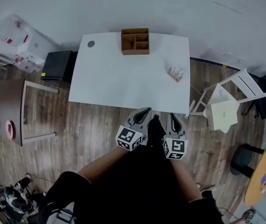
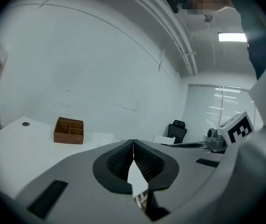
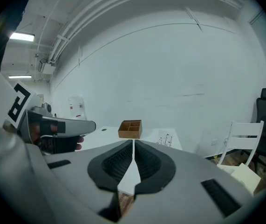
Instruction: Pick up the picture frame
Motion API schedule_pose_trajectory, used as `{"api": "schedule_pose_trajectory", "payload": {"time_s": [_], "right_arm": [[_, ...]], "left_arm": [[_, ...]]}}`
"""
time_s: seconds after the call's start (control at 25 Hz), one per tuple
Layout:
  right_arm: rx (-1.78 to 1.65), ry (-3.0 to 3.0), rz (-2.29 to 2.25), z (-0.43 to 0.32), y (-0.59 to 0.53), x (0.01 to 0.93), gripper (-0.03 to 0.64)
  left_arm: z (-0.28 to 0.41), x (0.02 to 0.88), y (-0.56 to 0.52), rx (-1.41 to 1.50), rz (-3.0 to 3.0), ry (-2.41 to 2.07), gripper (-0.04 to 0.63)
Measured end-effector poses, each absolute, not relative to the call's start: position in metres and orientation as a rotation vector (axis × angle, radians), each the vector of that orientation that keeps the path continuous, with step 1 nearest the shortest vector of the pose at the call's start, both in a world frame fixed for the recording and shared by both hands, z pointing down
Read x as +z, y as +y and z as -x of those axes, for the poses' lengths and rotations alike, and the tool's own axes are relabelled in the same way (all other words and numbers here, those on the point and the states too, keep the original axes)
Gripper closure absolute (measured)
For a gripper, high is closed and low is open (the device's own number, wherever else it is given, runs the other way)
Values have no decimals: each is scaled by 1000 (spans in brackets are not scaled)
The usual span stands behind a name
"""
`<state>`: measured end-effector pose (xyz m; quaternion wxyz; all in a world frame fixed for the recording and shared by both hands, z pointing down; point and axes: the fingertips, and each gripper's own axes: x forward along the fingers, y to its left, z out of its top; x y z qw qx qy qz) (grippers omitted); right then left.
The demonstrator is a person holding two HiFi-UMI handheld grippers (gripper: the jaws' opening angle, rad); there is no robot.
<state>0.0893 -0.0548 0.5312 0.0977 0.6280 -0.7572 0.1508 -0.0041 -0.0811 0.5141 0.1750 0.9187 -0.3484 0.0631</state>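
Note:
The picture frame (image 1: 176, 73) is small and pale with a dark sketch, and it stands near the right edge of the white table (image 1: 123, 83). In the right gripper view the picture frame (image 3: 165, 137) shows beyond the jaws, right of a brown wooden box (image 3: 130, 129). Both grippers hang close to the person's body, short of the table's near edge. My left gripper (image 1: 145, 111) (image 2: 133, 141) is shut with nothing between its pads. Beside it, my right gripper (image 1: 173, 116) (image 3: 133, 141) is also shut and holds nothing.
A brown compartment box (image 1: 135, 41) (image 2: 69, 130) sits at the table's far edge, a small grey disc (image 1: 91, 44) at its far left corner. A white chair (image 1: 230, 101) stands right of the table, a black case (image 1: 58, 65) left. A wooden frame table (image 1: 30, 111) stands further left.

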Motion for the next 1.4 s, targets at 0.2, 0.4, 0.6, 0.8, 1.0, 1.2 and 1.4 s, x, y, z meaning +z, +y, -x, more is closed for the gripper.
{"api": "schedule_pose_trajectory", "payload": {"time_s": [0.2, 0.4, 0.6, 0.8, 1.0, 1.2, 1.4], "right_arm": [[487, -2226, -1822, -124, -111, 552, 581], [549, -2198, -1793, -157, -164, 575, 581], [595, -2164, -1823, -185, -206, 598, 580], [625, -2123, -1778, -196, -230, 624, 577], [706, -2096, -1736, -205, -245, 653, 511], [728, -2065, -1660, -209, -257, 682, 497], [767, -2015, -1559, -206, -262, 718, 492]], "left_arm": [[-25, 527, -147, 203, -2555, -1018, 581], [-53, 543, -197, 253, -2536, -1033, 580], [-66, 583, -238, 365, -2503, -1067, 580], [-66, 617, -257, 424, -2457, -1065, 578], [-79, 641, -276, 496, -2494, -1007, 576], [-92, 677, -296, 576, -2497, -922, 513], [-99, 711, -312, 671, -2490, -879, 500]]}}
